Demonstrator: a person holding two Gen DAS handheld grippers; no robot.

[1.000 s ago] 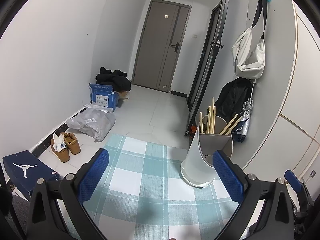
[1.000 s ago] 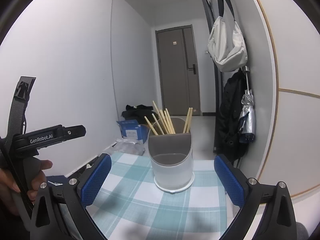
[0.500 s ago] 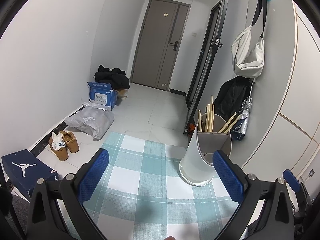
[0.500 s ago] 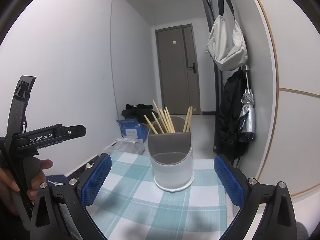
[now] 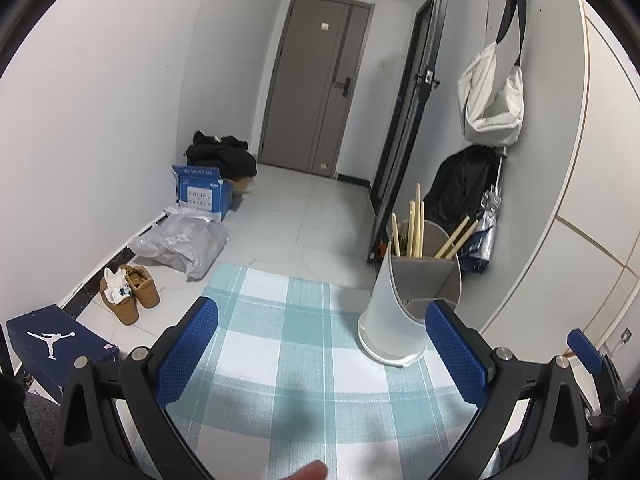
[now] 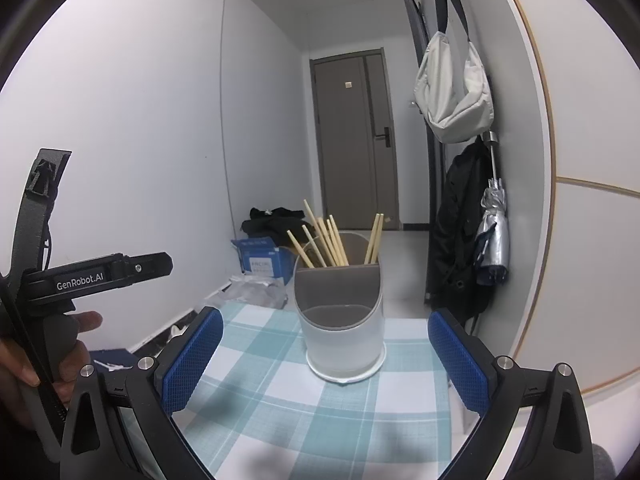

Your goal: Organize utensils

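A white and grey utensil holder (image 6: pixel 340 320) stands on the teal checked tablecloth (image 6: pixel 272 392); it also shows in the left wrist view (image 5: pixel 404 304) at the right. Several wooden chopsticks (image 6: pixel 328 242) stand in its rear compartment and show in the left wrist view (image 5: pixel 416 224); its front compartment looks empty. My right gripper (image 6: pixel 326 364) is open and empty, just in front of the holder. My left gripper (image 5: pixel 320 352) is open and empty, with the holder near its right finger. The left gripper's body (image 6: pixel 80 276) shows at the left of the right wrist view, held in a hand.
The table's far edge (image 5: pixel 280 276) drops to a tiled floor with brown shoes (image 5: pixel 128 292), a grey plastic bag (image 5: pixel 184 240), blue boxes (image 5: pixel 202 194) and a shoebox (image 5: pixel 52 340). A white bag (image 6: pixel 452 92), a black coat (image 6: pixel 460 248) and an umbrella (image 6: pixel 494 232) hang on the right wall.
The left wrist view has shifted slightly, with the holder a little lower and nearer the right finger. The right gripper has hardly moved. Both stay open.
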